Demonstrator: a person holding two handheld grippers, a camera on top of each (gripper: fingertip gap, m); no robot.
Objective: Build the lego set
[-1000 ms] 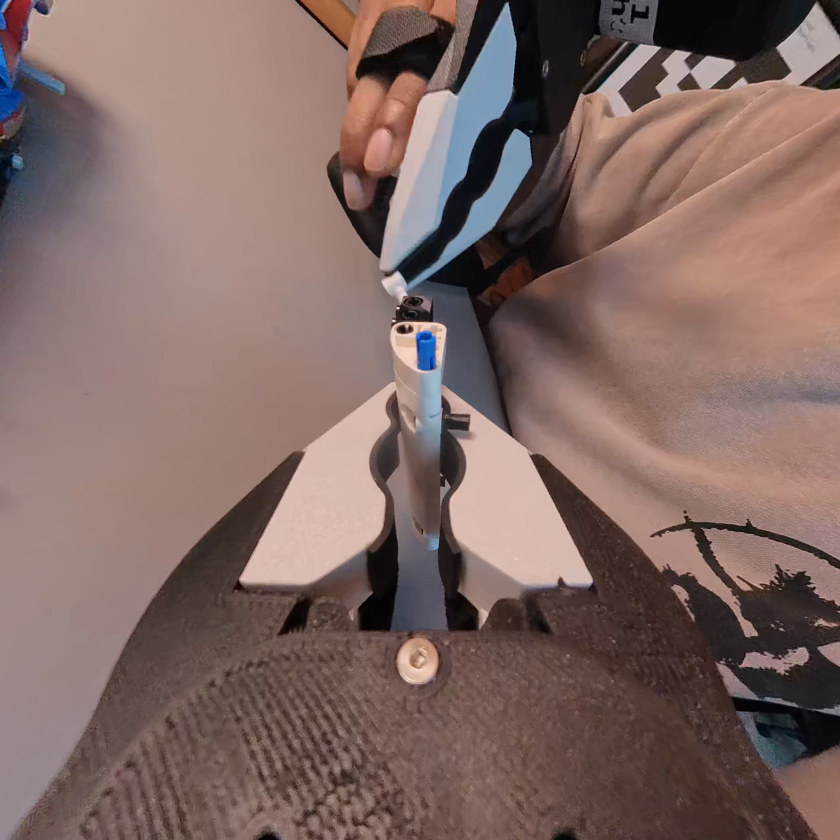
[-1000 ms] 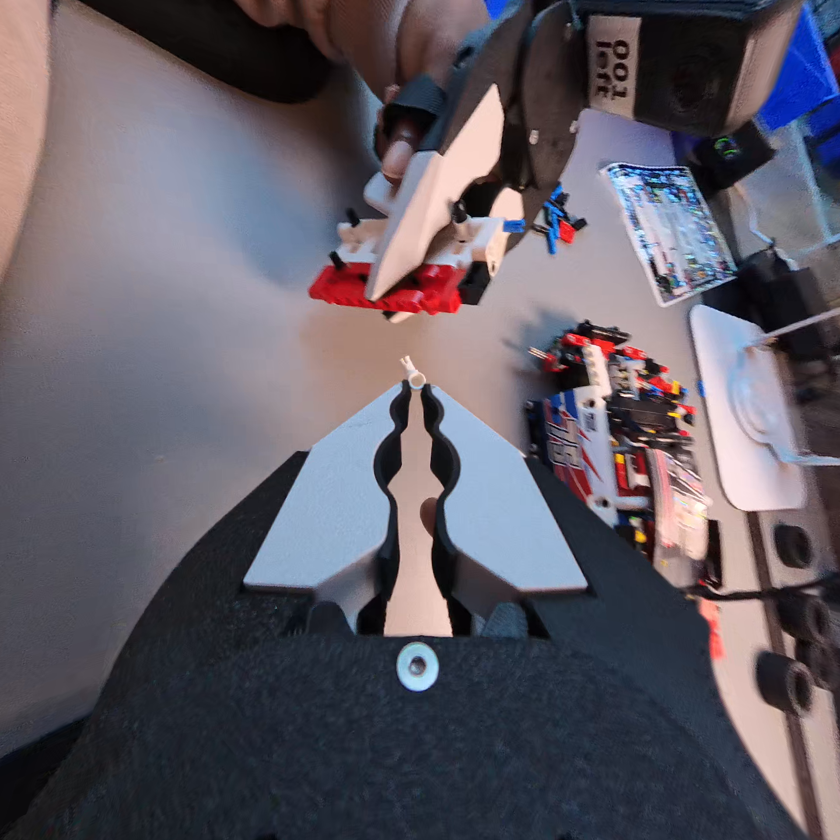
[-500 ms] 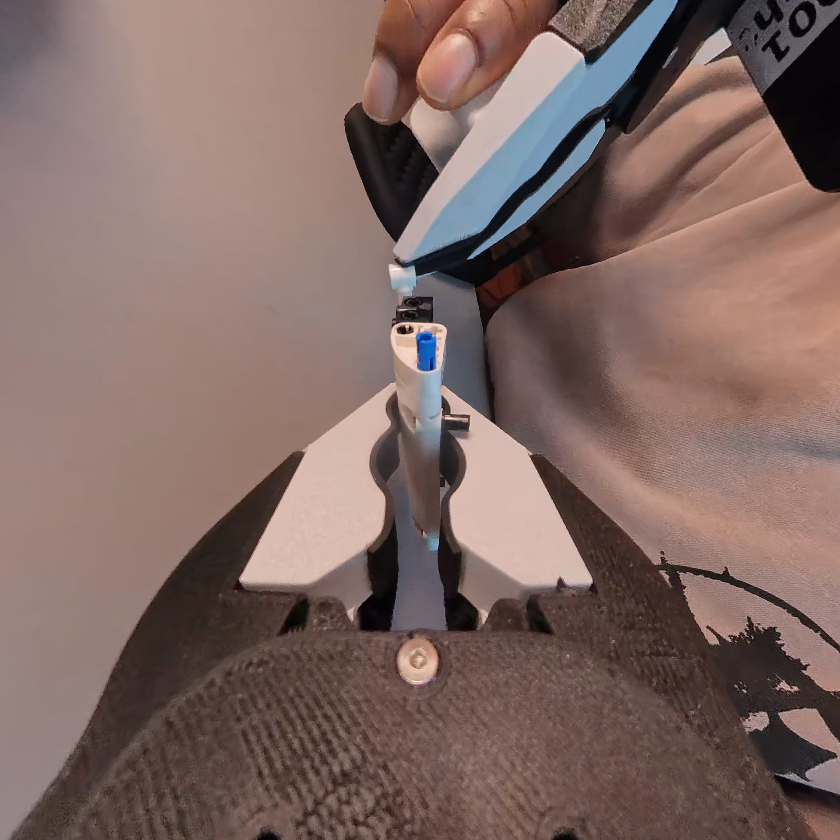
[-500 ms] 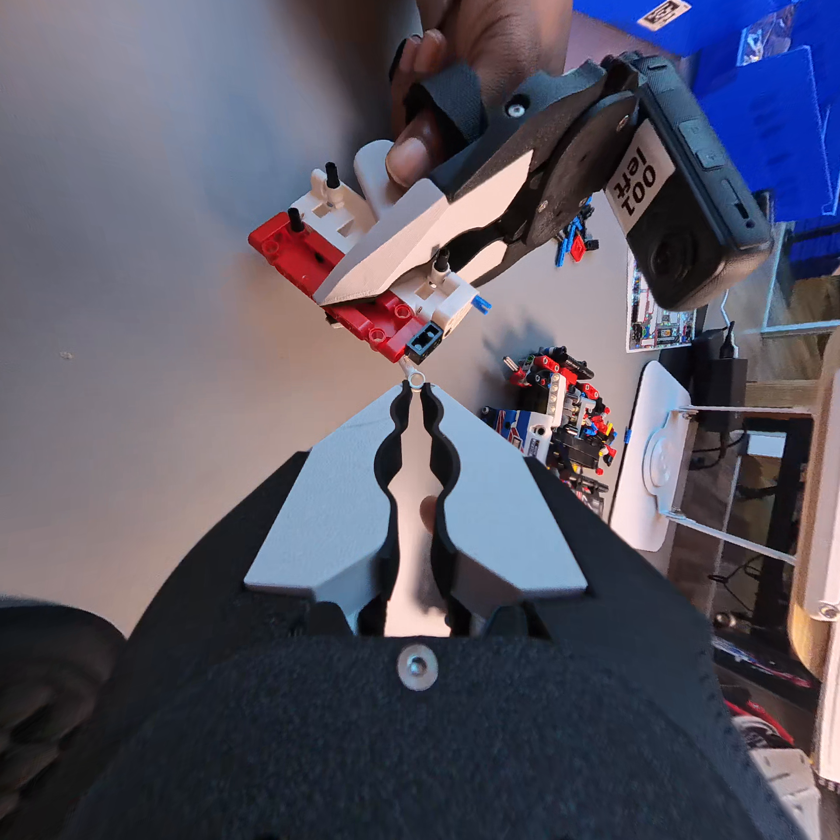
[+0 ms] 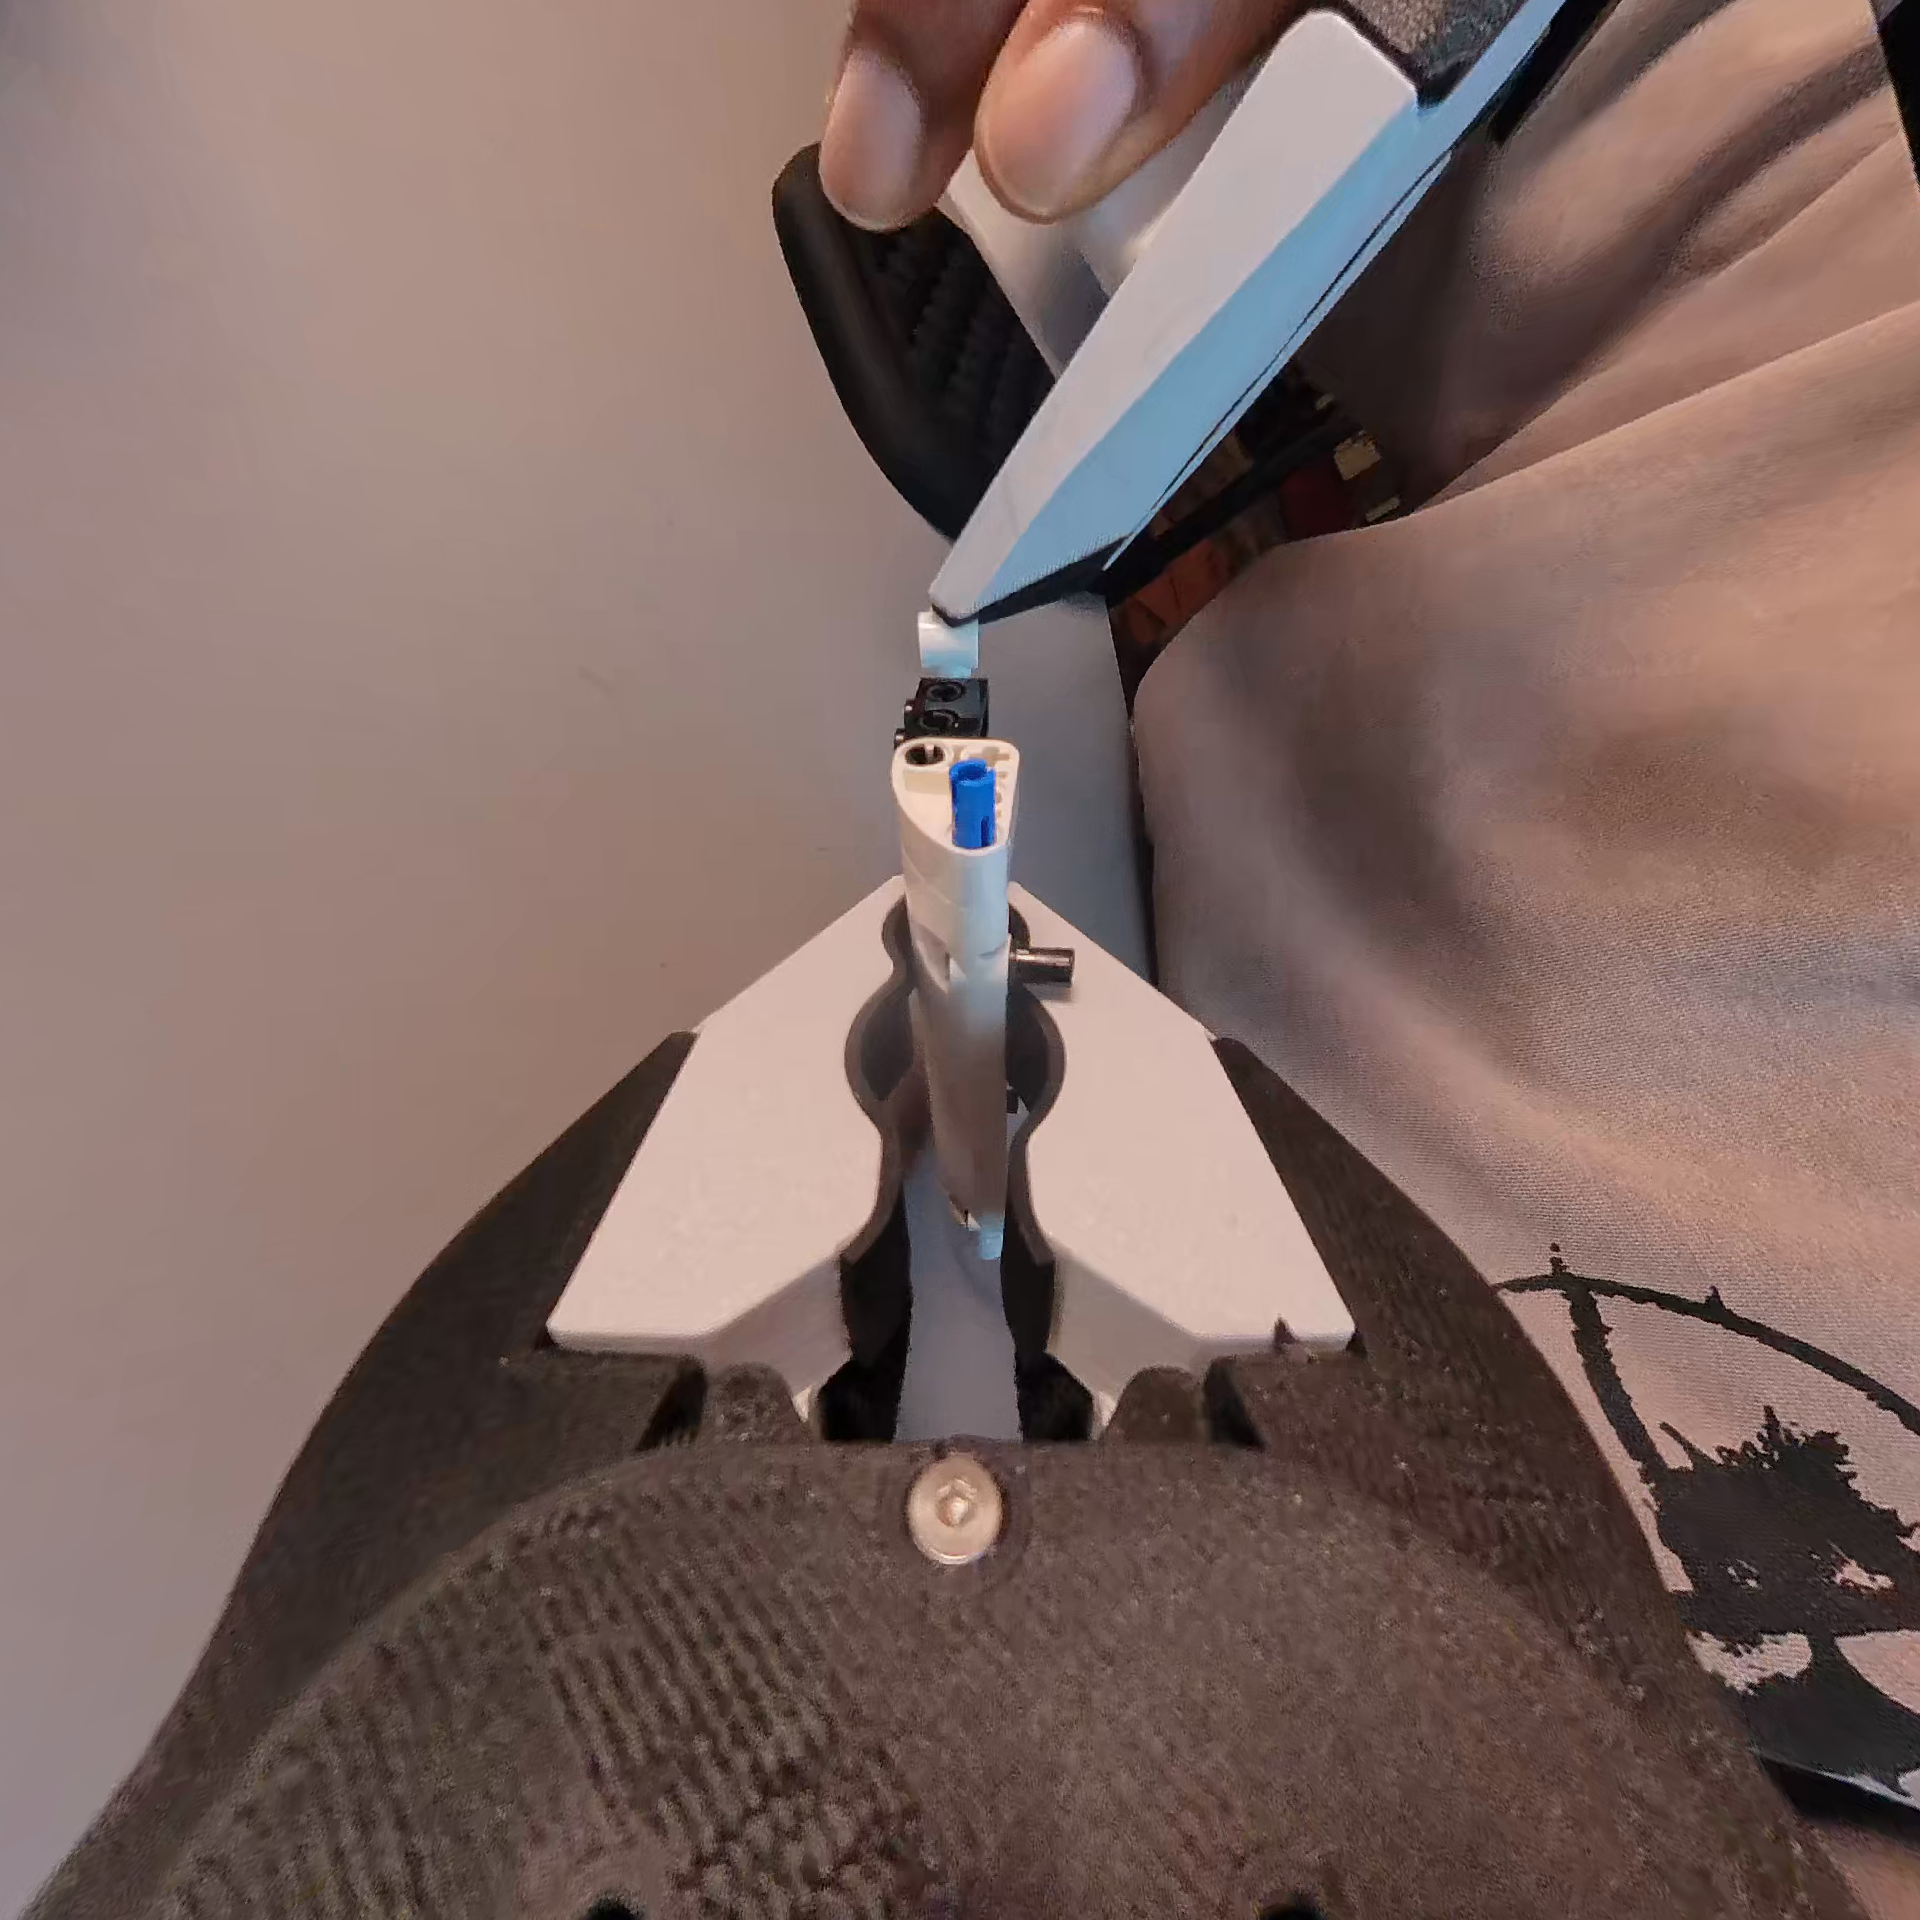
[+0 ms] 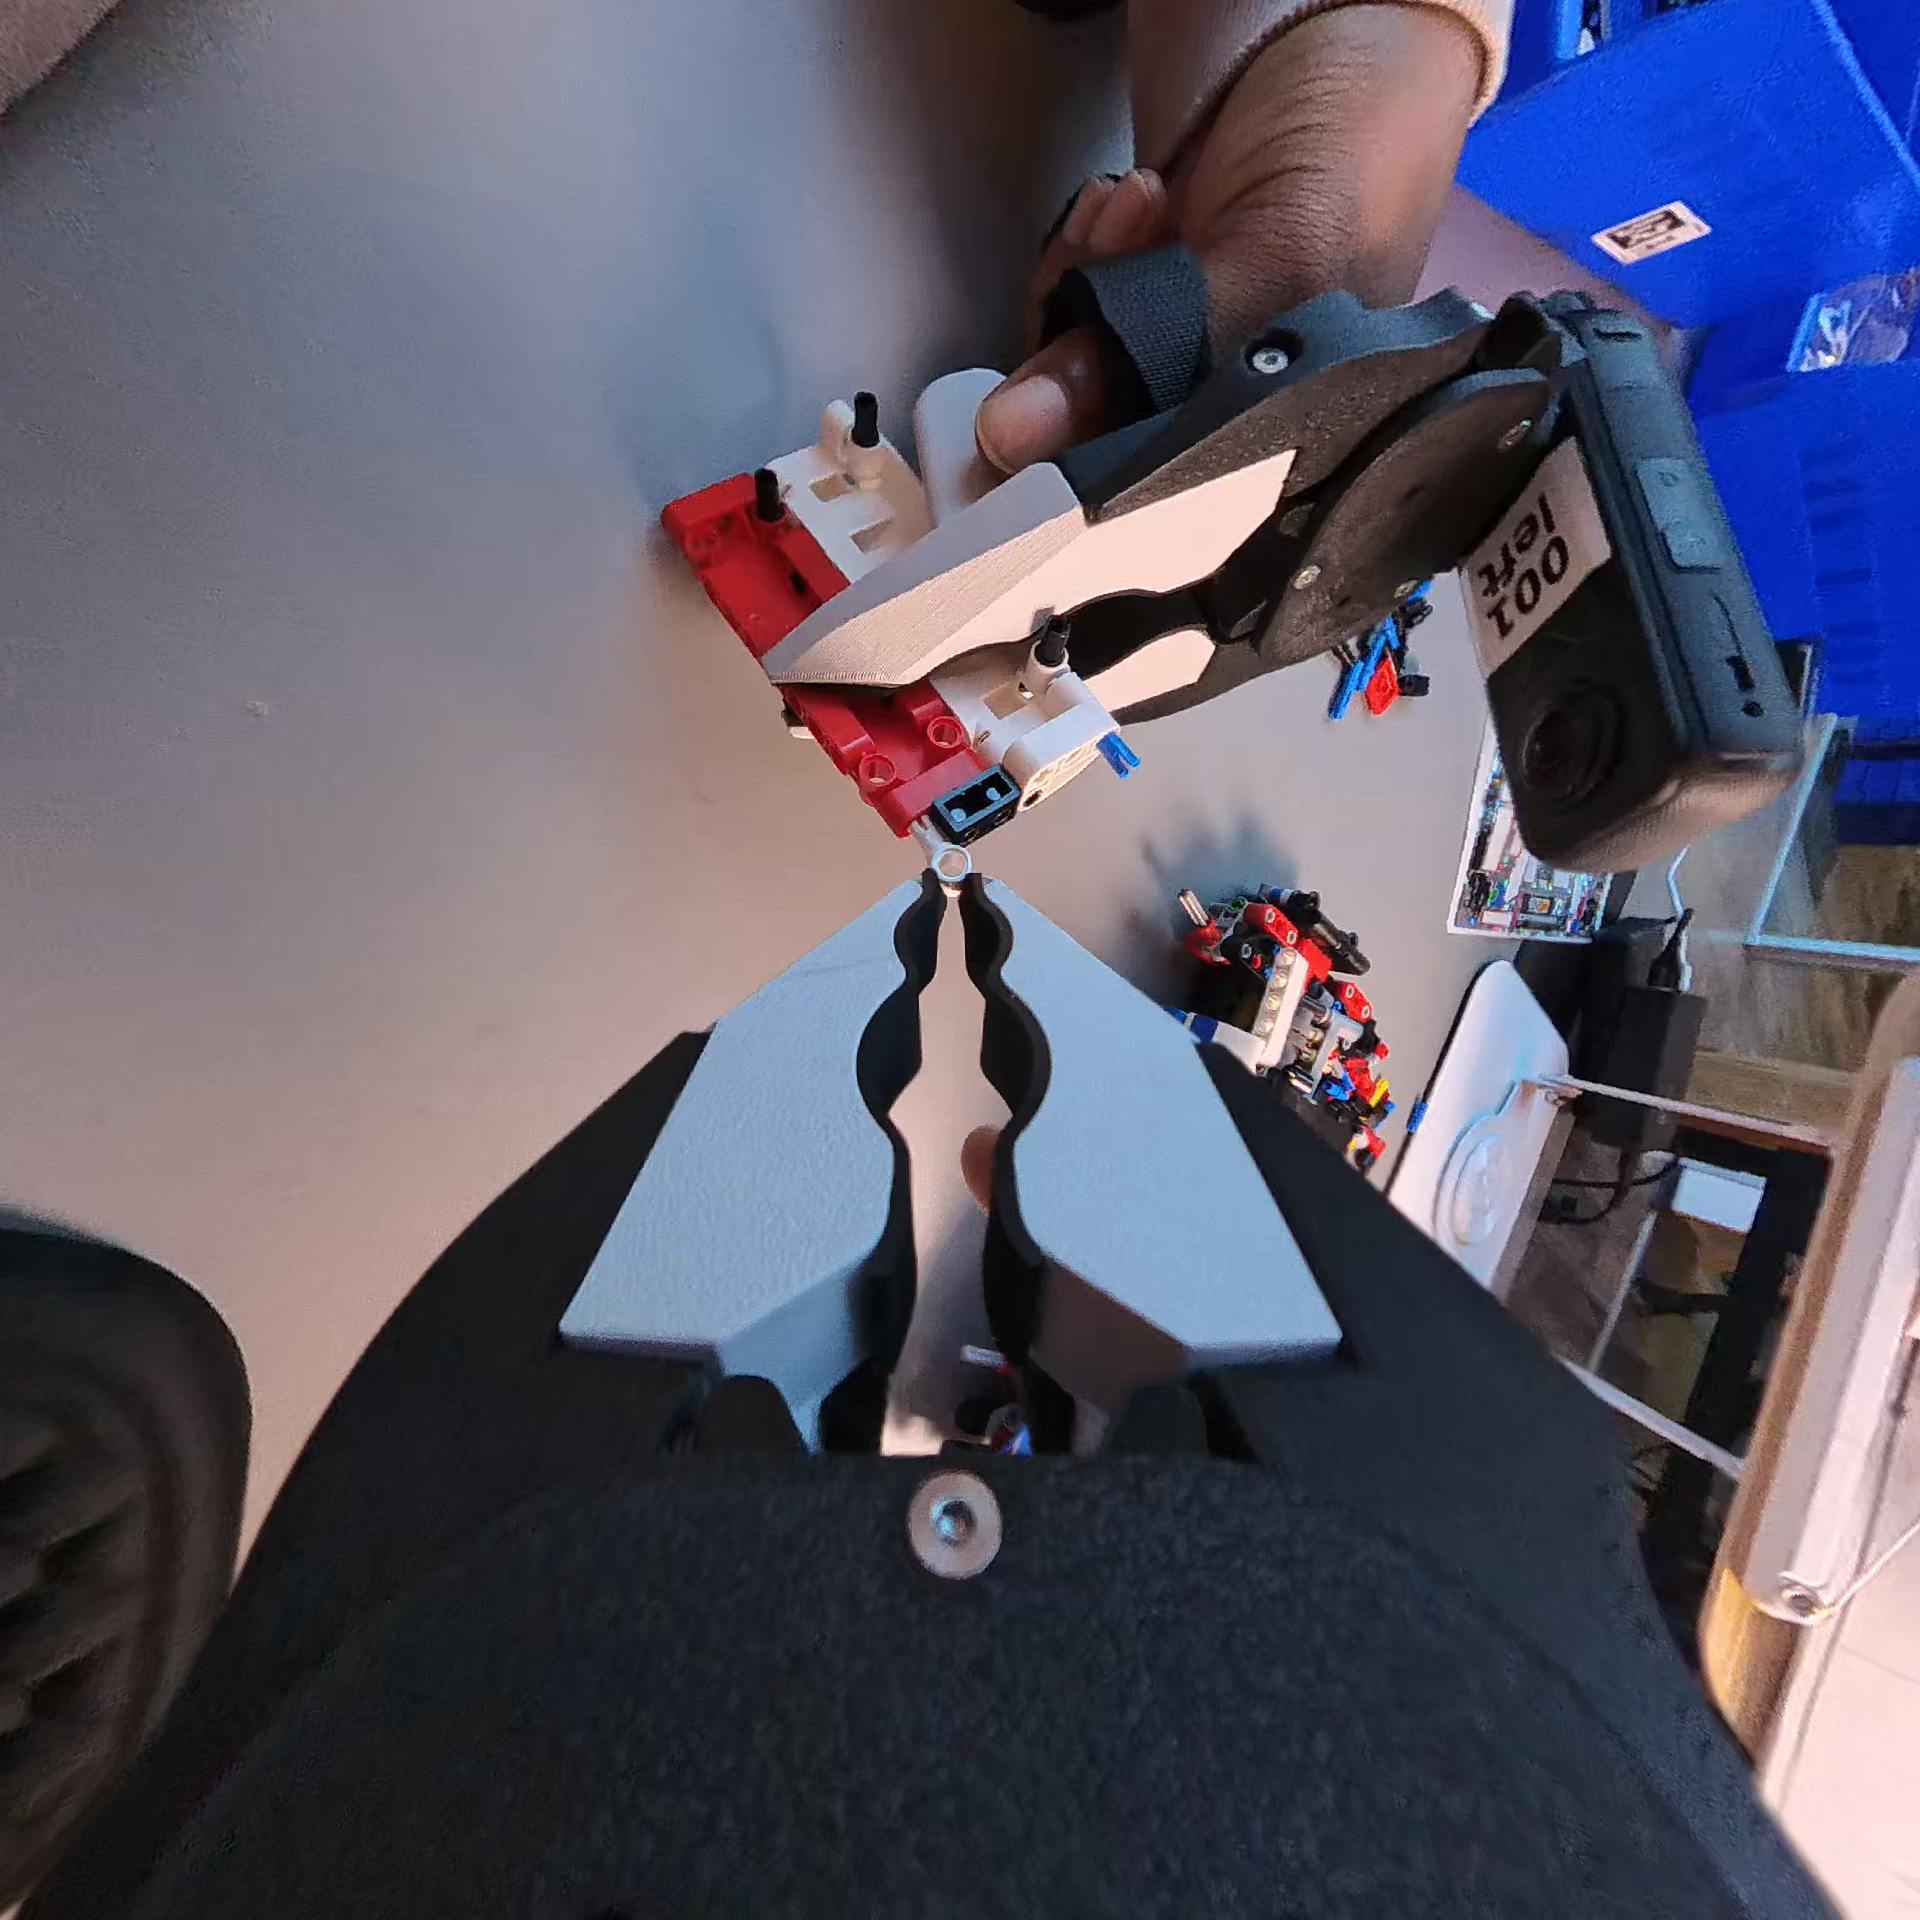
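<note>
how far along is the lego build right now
Done: a mostly built car sits on the table. In hand: left claw grips a red-white subassembly; right claw pinches a small white connector at its black brick. Left: seating it, loose parts.

In the right wrist view, the right gripper point(image 6: 948, 883) pinches a small connector piece point(image 6: 950, 861) at its tips, touching the near corner of the lego assembly point(image 6: 883, 665) clamped in the left gripper point(image 6: 831, 675) at 12 o'clock. A partly built model point(image 6: 1288, 997) lies on the table point(image 6: 364, 520) at 2 o'clock, with loose pieces point(image 6: 1377, 665) and an instruction sheet point(image 6: 1507, 873) beyond it at 1 o'clock.
</note>
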